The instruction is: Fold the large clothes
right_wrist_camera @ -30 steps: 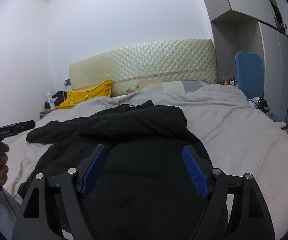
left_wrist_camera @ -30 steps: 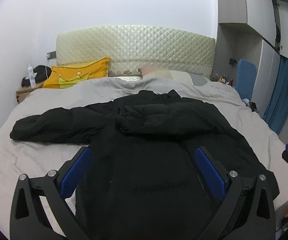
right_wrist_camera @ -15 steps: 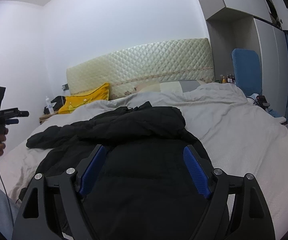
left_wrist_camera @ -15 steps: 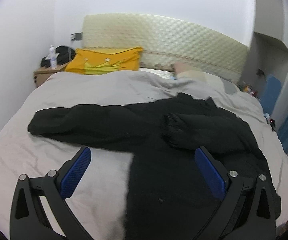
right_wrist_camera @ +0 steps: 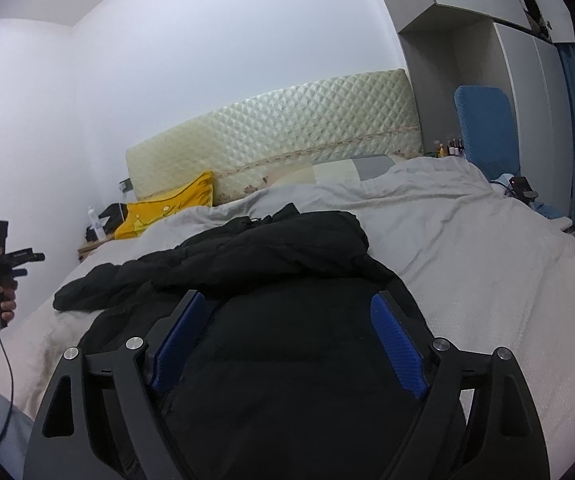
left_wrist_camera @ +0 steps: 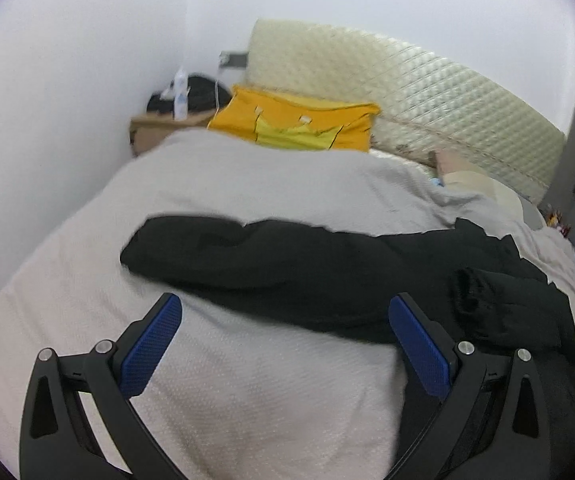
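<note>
Grey bedspread carries a black jacket mid-frame; left gripper and right gripper both gape wide, empty.

**Two wrist views over one bed, both facing the headboard**

The left wrist view looks from the foot of the grey-covered bed toward its left edge, tilted, close over the cover, facing the cream quilted headboard. The right wrist view sits low near the foot, level, facing the same headboard. Both share the black padded jacket, the yellow pillow and the bedside corner. The right view also catches the left gripper at the left edge.
</note>
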A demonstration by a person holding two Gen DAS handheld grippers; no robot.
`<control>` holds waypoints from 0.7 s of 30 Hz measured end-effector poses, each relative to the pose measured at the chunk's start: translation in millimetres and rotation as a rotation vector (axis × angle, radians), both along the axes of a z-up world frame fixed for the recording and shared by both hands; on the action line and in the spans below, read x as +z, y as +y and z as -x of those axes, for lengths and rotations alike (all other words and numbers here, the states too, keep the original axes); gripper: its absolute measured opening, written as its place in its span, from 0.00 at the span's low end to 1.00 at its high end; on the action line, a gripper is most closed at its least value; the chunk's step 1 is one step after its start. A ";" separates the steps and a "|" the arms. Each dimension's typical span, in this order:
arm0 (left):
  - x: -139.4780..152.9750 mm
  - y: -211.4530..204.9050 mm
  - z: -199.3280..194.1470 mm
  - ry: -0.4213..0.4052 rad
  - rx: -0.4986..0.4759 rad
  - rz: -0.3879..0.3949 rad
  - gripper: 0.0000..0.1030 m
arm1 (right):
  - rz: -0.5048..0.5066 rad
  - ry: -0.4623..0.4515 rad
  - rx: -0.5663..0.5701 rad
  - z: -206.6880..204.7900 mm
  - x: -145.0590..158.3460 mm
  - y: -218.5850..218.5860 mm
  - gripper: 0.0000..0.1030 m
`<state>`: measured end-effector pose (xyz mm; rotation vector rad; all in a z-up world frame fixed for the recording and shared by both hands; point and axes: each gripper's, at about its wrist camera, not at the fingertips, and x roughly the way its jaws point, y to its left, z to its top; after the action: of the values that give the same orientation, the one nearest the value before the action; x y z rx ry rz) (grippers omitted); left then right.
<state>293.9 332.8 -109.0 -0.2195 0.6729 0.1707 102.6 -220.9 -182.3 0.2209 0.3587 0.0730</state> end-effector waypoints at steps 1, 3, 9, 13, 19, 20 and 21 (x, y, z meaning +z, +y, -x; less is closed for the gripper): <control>-6.6 8.8 -3.2 0.013 0.006 0.024 1.00 | 0.008 0.001 0.001 -0.3 -0.2 2.7 0.82; -22.1 27.7 -8.7 0.035 0.026 0.073 1.00 | 0.024 0.003 0.003 -1.2 0.1 7.0 0.83; -74.3 93.2 -24.7 0.078 0.118 0.261 1.00 | 0.028 0.017 -0.002 -6.3 0.9 14.7 0.98; -105.1 127.1 -34.9 0.100 0.177 0.347 0.99 | 0.046 0.042 0.009 -18.0 -0.7 28.6 0.98; -144.5 171.1 -51.1 0.073 0.222 0.531 0.97 | 0.015 0.121 0.008 -49.4 -14.8 46.0 0.98; -150.6 177.6 -55.8 0.062 0.229 0.566 0.96 | 0.010 0.133 0.009 -53.0 -17.6 48.2 0.98; -154.9 182.3 -59.9 0.053 0.234 0.589 0.96 | 0.005 0.146 0.006 -57.4 -21.1 51.2 0.98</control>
<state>353.8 515.1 -263.9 -0.8638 0.7376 0.1998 160.0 -169.7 -203.3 0.2207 0.5050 0.0619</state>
